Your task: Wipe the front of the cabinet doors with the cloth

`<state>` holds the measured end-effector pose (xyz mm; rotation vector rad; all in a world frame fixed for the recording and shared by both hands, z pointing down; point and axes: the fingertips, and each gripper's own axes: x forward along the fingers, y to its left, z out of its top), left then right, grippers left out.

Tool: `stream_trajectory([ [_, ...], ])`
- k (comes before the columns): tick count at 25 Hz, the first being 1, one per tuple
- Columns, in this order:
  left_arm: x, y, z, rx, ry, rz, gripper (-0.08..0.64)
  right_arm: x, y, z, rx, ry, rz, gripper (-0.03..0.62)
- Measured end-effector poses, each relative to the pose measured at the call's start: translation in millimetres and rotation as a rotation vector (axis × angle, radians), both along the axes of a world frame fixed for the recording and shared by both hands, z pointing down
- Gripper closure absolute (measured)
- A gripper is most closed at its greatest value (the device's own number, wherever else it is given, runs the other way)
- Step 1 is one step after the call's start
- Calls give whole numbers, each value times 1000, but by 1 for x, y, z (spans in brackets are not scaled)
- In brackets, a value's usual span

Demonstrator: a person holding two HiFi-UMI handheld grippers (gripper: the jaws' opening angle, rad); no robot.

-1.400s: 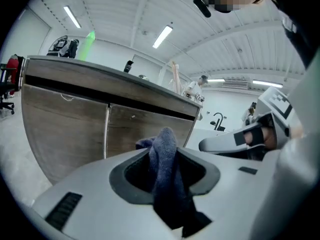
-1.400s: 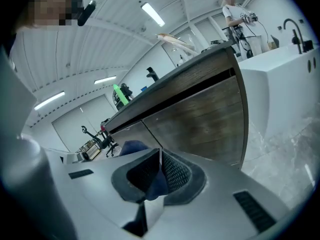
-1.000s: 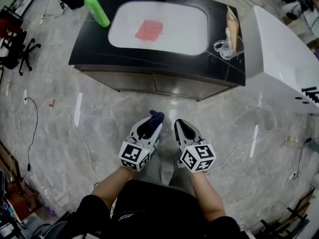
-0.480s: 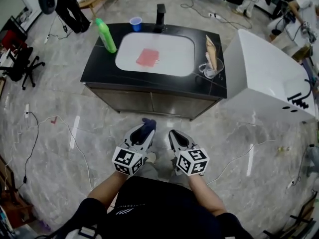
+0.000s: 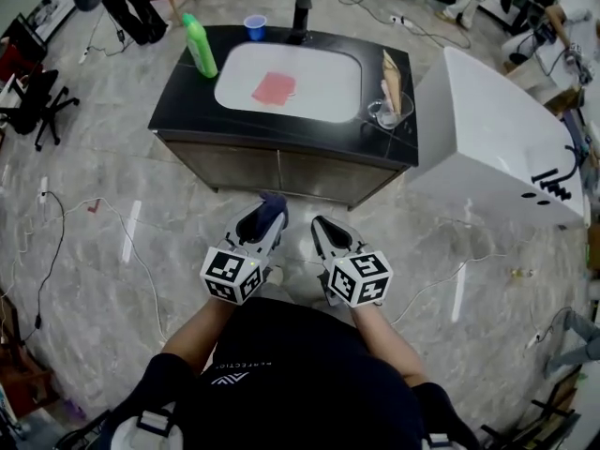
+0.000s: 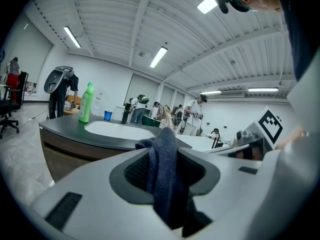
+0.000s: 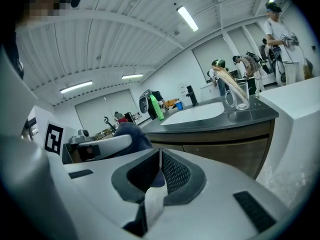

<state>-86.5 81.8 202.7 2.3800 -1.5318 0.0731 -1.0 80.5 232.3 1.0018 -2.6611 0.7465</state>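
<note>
Left gripper (image 5: 263,217) is pinching dark blue fabric cloth (image 5: 273,203), its length pointing far at brown cabinet doors (image 5: 281,170), now sitting farther off; right gripper (image 5: 322,226) closed, empty.

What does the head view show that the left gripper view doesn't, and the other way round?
Only the head view: the pink cloth lying in the sink. Only the left gripper view: the ceiling lights overhead. Both: the green bottle, the blue cup, and the dark blue cloth clamped in the left hand-held gripper.
</note>
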Motion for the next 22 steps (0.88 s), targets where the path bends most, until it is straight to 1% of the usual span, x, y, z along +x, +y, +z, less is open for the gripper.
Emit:
stream_trajectory([
  [7,5,-1,0,-14,-6,5,427,-2,3,-6,14,-16,-32,554],
  [15,6,2,-6,-16,-4,8,428,-8,4,-12,21,-30,-42,554],
  [22,2,10,1,-34,2,-5,428,-10,9,-8,18,-14,-58,554],
])
